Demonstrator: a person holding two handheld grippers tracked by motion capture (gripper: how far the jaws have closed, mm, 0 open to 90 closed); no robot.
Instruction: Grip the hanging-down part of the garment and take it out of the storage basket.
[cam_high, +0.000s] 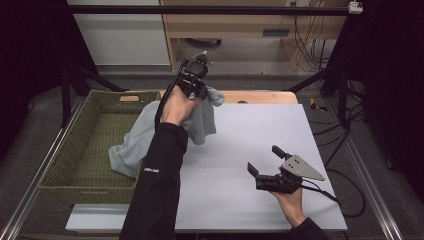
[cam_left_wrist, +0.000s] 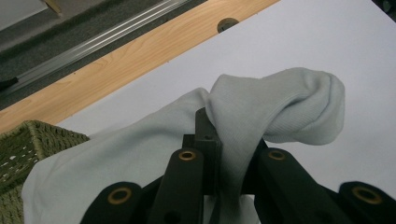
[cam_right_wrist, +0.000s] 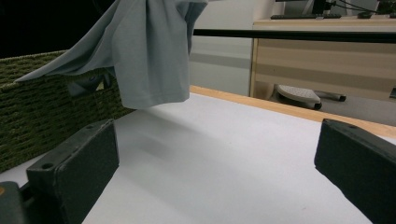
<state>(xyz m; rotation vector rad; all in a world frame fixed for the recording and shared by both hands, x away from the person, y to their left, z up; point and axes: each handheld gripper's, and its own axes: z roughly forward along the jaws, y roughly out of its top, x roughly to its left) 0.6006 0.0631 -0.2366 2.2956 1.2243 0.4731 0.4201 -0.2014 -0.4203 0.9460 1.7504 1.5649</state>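
Left tongs (cam_high: 197, 85) are closed on a fold of the grey cloth (cam_high: 150, 135) and hold it up above the far edge of the counter (cam_high: 250, 150), near its far left corner. From there the cloth hangs down, and its lower end lies over the right rim of the green woven basket (cam_high: 80, 145) at the left edge. Right tongs (cam_high: 265, 160) are open with nothing between them, low over the white counter near its near right corner.
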